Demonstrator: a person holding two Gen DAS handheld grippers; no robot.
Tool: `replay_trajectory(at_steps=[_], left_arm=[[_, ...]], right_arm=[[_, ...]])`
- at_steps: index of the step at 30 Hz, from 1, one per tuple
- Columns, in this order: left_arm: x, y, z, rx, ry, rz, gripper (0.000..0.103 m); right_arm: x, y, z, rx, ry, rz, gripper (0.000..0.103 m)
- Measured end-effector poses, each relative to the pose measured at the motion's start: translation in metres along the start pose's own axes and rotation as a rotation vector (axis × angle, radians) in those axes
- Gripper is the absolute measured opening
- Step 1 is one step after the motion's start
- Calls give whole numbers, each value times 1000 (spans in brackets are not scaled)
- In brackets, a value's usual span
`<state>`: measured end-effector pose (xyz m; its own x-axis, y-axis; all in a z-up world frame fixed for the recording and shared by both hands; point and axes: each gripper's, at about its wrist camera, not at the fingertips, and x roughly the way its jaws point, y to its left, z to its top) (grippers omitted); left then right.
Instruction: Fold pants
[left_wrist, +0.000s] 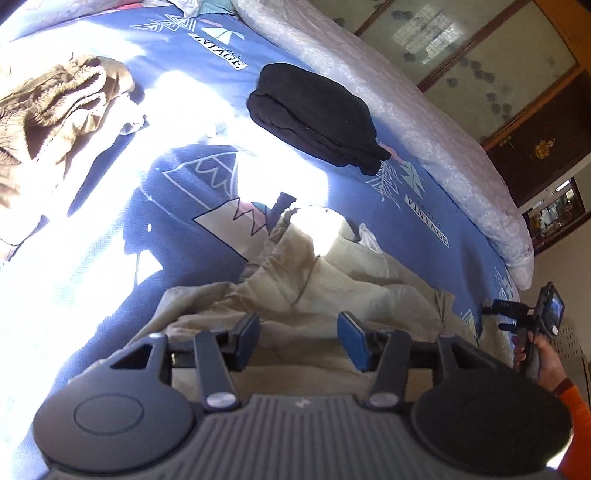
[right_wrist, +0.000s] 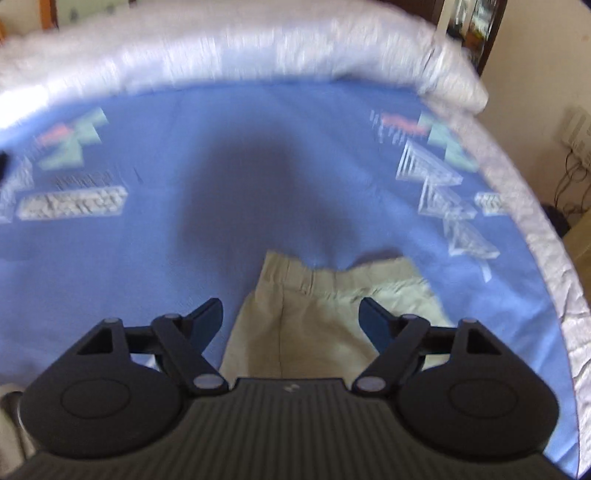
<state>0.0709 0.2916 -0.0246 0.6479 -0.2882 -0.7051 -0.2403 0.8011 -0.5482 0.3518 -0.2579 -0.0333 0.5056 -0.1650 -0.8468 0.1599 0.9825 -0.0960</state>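
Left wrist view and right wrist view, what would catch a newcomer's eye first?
A rumpled pair of beige cotton pants lies on the blue printed bedsheet, just ahead of the open left gripper. Beyond them sits a folded black garment, and a crumpled tan garment lies far left in bright sunlight.

left tool (left_wrist: 299, 334) gapes over crumpled beige pants (left_wrist: 314, 280) on the blue bed (left_wrist: 332, 206); folded black garment (left_wrist: 317, 118) beyond.

The left gripper (left_wrist: 299, 334) was black with blue pads (left_wrist: 352, 341) and silver screws; the person wore an orange sleeve (left_wrist: 572, 410)
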Motion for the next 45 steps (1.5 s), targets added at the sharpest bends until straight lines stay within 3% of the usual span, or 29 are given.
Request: replay_trajectory(at_steps=[2,4,9,12,16,18,19,20,22,23,25,27,30,33,36,38,40,42,43,44,45], left_arm=[[4,4,1,-10,10,-1,48],[7,4,0,-5,17,5,48],[-1,-7,-6,26,9,-28,48],[-7,-16,-10,49,10,-48,48],[-14,-27,-14,94,24,-42,48],[-18,-32,-11,132,26,-20,49],[-20,-34,-7,151,25,-6,53],[-21,-36,-1,173,21,13,55],[-20,-40,17,211,11,53,63],[-17,-41,29,229,7,74,66],[-5,-45,53,268,-14,135,82],[16,-49,78,301,-28,193,85],[58,-52,102,282,38,178,87],[102,-64,101,291,120,148,89],[143,-79,86,368,206,161,93],[164,-86,75,424,236,209,87],[176,-90,66,468,259,245,48],[172,-93,59,500,229,248,33],[167,-95,58,497,210,243,27],[160,-97,57,498,179,249,26],[151,-101,56,518,137,262,25]], right_arm=[[2,-7,-8,-1,-10,3,13],[-25,-29,-14,58,-103,28,6],[-144,-136,-57,297,-377,174,6],[-205,-208,-118,423,-465,164,6],[-240,-273,-219,548,-419,69,14],[-242,-293,-267,585,-355,-33,31],[-242,-301,-289,614,-321,-102,52],[-241,-311,-310,652,-292,-175,61],[-243,-330,-339,740,-262,-241,60],[-243,-332,-346,783,-280,-219,60],[-248,-331,-340,782,-322,-145,60],[-245,-310,-317,671,-337,-85,61],[-222,-266,-272,458,-308,6,70],[-188,-215,-224,215,-258,39,79],[-144,-184,-187,79,-180,45,84],[-119,-168,-171,8,-127,36,86],[-98,-158,-162,-32,-84,7,86],[-80,-148,-158,-60,-65,6,82],[-81,-144,-159,-56,-83,22,68],[-84,-139,-159,-47,-90,47,38],[-86,-134,-156,-52,-94,15,25]])
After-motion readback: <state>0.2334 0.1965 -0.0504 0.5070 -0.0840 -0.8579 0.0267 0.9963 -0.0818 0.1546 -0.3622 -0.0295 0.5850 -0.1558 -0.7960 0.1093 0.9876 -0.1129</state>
